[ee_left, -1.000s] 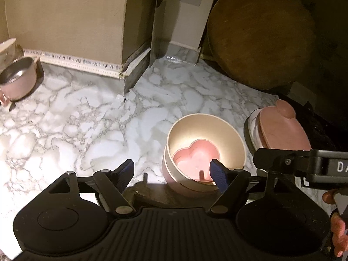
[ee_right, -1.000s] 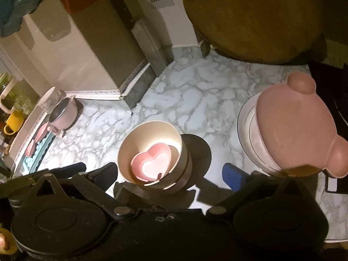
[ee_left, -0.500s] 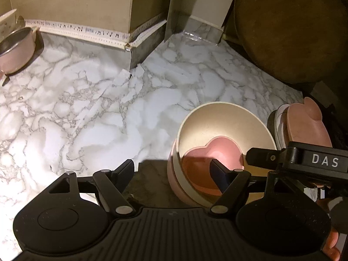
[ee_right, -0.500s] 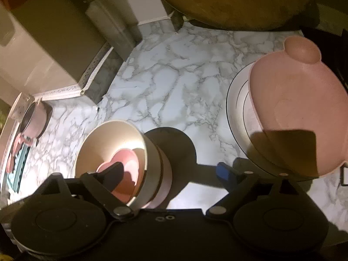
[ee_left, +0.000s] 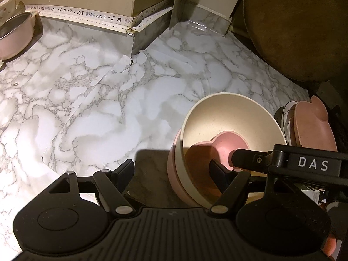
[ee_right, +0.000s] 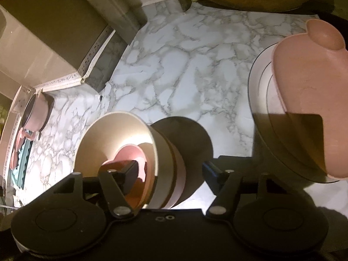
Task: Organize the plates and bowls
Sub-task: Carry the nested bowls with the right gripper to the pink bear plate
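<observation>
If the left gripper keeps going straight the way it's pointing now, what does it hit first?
Probably the near wall of the cream bowl in the bowl stack: the left gripper is open and straddles that rim, one finger inside by the pink heart dish. Otherwise only marble counter lies ahead; depth is unclear.

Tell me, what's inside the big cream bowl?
A pink heart dish sits inside the cream bowl. One finger of each open gripper, left gripper and right gripper, reaches over it, hiding part of the dish. The bowl's bottom under the dish cannot be seen.
</observation>
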Tool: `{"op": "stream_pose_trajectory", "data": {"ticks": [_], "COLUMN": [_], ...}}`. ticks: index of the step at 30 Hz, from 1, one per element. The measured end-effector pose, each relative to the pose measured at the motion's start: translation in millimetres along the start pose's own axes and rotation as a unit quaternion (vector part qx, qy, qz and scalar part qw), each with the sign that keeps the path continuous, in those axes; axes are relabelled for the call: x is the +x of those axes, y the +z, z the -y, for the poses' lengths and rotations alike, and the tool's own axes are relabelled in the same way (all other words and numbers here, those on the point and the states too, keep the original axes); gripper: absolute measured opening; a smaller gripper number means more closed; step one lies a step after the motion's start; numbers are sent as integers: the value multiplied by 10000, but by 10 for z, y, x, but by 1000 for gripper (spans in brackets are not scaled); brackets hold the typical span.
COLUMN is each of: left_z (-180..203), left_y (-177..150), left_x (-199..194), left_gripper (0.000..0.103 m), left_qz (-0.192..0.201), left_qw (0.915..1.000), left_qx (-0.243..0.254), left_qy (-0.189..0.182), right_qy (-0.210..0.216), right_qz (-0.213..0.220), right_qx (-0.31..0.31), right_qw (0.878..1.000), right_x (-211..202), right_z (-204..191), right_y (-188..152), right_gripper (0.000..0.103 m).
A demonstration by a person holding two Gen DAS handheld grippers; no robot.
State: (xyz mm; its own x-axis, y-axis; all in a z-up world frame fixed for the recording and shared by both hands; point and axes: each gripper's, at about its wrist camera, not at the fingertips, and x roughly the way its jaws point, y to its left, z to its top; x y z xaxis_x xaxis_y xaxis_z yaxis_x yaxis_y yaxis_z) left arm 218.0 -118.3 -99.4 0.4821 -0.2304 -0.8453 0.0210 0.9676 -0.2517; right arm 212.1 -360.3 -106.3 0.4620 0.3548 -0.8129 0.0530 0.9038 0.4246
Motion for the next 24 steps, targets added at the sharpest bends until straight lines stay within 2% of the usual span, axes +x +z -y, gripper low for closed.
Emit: {"op": "stream_pose_trajectory", "data": {"ticks": [3,7,13,24], "left_z": [0,1,8,53], "left_y": [3,-7,-19,-72], "left_x": [7,-4,-37,-142], "left_gripper": [75,63,43,40], "left_qz": [-35,-96,-122,-75], "left_qw": [10000,9995,9985,9988], "left_qx": [-33,-96,-163,-94], "left_qy": [-61,-268,-501,-480], "right_qy": [71,109,123,-91], "right_qz": [-17,-17,-29,67], "right_qx": [30,30,67,-28], "right_qw": [10000,9999,9999,9999], "right_x": [16,16,8,-53], "right_z": [-5,-23,-1,-38], "right_y": [4,6,5,-69], "right_gripper": [54,43,37,30]}}
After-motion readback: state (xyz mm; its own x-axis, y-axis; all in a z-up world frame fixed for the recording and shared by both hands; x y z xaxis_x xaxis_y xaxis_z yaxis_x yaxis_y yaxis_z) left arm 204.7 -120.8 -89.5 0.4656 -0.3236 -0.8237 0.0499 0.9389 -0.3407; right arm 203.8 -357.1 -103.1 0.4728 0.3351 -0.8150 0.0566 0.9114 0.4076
